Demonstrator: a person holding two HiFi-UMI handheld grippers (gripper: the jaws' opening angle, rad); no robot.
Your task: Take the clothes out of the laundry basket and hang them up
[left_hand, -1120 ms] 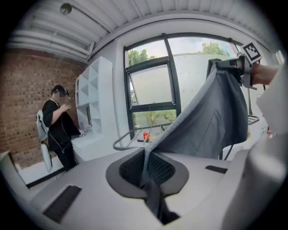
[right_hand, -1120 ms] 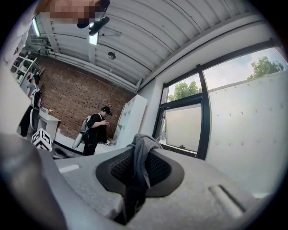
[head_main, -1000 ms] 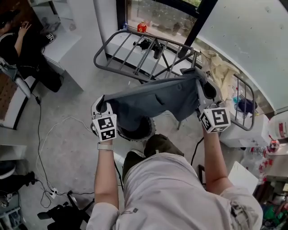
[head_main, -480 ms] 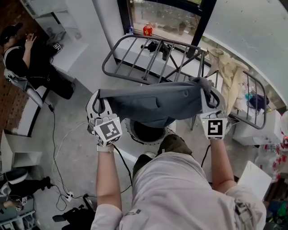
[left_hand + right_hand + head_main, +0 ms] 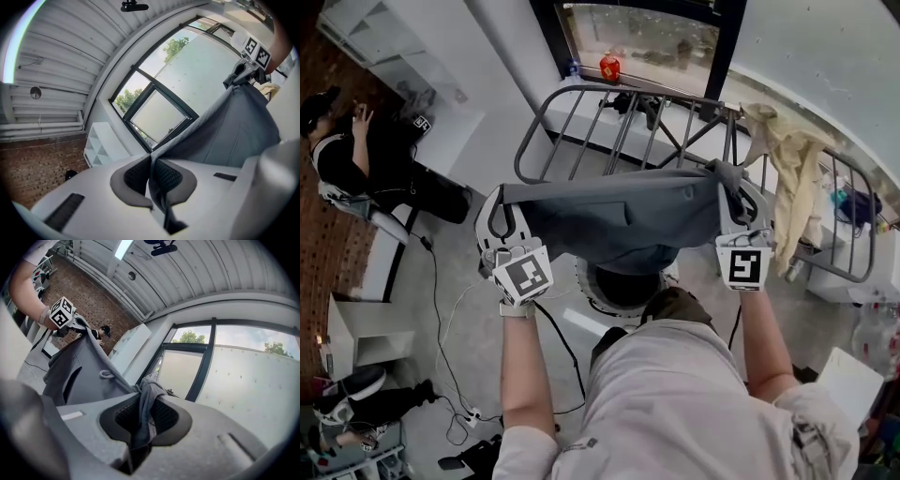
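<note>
A grey garment (image 5: 619,220) is stretched taut and level between my two grippers, above the round laundry basket (image 5: 602,302). My left gripper (image 5: 502,204) is shut on the garment's left edge; the cloth (image 5: 234,131) runs thin between its pads. My right gripper (image 5: 739,199) is shut on the right edge, where a bunched fold (image 5: 146,394) fills the jaws. Each gripper view shows the other gripper across the cloth: the right gripper (image 5: 243,70) and the left gripper (image 5: 70,322). Just beyond the garment stands the grey drying rack (image 5: 609,131).
A pale yellow cloth (image 5: 787,159) hangs on the rack's right wing. Dark items (image 5: 642,101) lie on the rack's far bars near the window, and a red object (image 5: 609,66) sits on the sill. A person (image 5: 356,159) sits at the left. Cables (image 5: 450,309) trail on the floor.
Both grippers have lifted the garment higher and pulled it straighter and level. The left one rose most and rolled. The garment now hangs clear above the basket.
</note>
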